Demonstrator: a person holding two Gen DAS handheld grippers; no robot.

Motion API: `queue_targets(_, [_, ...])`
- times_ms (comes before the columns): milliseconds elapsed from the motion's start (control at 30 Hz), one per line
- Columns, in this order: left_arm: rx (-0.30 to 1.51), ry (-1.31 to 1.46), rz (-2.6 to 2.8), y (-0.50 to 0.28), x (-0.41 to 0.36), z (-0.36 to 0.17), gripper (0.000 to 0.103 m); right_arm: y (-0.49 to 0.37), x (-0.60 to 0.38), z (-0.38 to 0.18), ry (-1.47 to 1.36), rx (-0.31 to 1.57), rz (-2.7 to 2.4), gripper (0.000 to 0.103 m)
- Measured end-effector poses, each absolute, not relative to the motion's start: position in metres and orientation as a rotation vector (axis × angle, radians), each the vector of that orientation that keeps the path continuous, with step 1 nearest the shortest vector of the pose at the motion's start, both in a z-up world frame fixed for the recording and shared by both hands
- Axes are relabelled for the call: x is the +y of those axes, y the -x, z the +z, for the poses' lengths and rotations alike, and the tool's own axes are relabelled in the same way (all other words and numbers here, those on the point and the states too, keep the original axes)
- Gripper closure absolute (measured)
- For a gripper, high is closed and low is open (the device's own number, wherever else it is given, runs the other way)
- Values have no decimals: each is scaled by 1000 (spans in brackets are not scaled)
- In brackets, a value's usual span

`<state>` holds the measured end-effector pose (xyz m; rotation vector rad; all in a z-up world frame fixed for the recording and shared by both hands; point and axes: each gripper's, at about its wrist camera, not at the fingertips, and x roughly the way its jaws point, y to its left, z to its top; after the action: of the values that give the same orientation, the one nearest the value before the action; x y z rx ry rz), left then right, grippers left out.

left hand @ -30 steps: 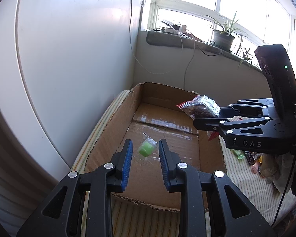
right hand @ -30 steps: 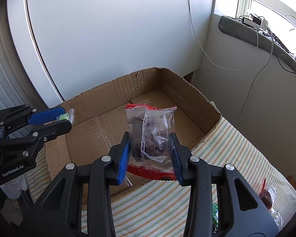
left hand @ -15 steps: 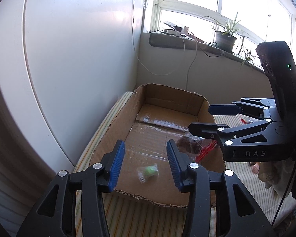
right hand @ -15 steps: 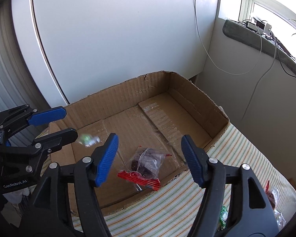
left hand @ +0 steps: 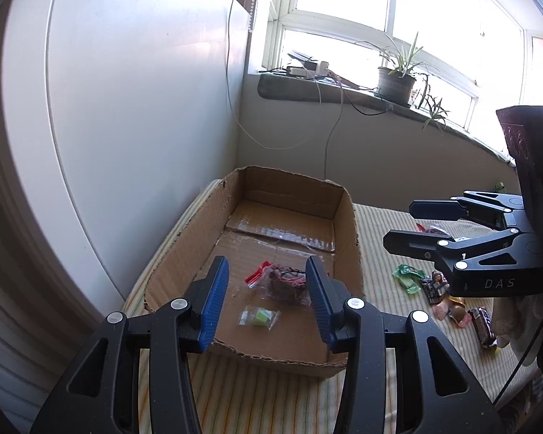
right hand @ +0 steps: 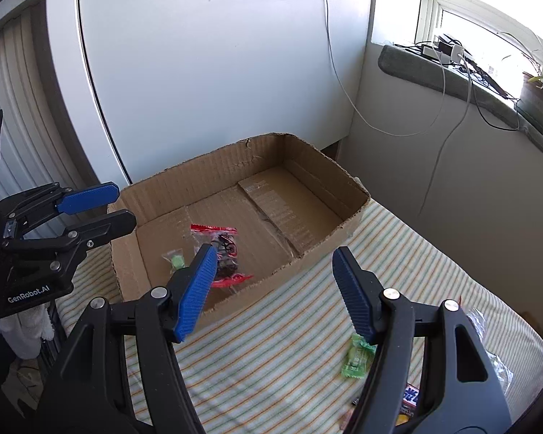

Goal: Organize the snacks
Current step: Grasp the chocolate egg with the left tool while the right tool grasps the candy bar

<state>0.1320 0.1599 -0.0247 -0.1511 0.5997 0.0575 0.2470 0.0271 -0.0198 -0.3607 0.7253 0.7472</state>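
Box: I see the cardboard box [left hand: 347, 224] sitting on the striped worktop [right hand: 271, 343] against the white wall, mostly bare inside.
Already in: two snacks lie on its floor near the front edge — a red-edged clear packet [right hand: 222, 249] with something dark in it, and a small clear packet with a green sweet [left hand: 259, 316] just beside it.
Still out: a green wrapper [right hand: 356, 361] and a loose pile of snacks [left hand: 452, 307] rest on the worktop to the right of the box; I count several, though the fisheye edge blurs them.
Left tool [left hand: 268, 300]: spread wide and empty, above the box's near end.
Right tool [right hand: 275, 289]: spread wide and empty, out over the worktop.
Progress: early, I judge — most of the sorting remains.
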Motion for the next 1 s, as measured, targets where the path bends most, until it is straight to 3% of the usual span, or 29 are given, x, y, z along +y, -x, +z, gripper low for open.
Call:
queue_targets(367, [610, 129, -114, -136, 94, -22, 60, -203, -100, -9, 275, 723, 537, 34])
queue_targets(633, [679, 109, -284, -148, 40, -46, 60, -176, -168, -44, 250, 803, 396, 34])
queue_targets(733, [702, 88, -341, -154, 19, -55, 66, -173, -177, -61, 225, 850, 406, 35])
queue_targets(833, [731, 76, -384, -163, 1, -63, 68, -174, -180, -74, 182, 893, 430, 45])
queue_targets(1000, [790, 45, -454, -176, -27, -76, 72, -176, -177, -88, 164, 930, 458, 51])
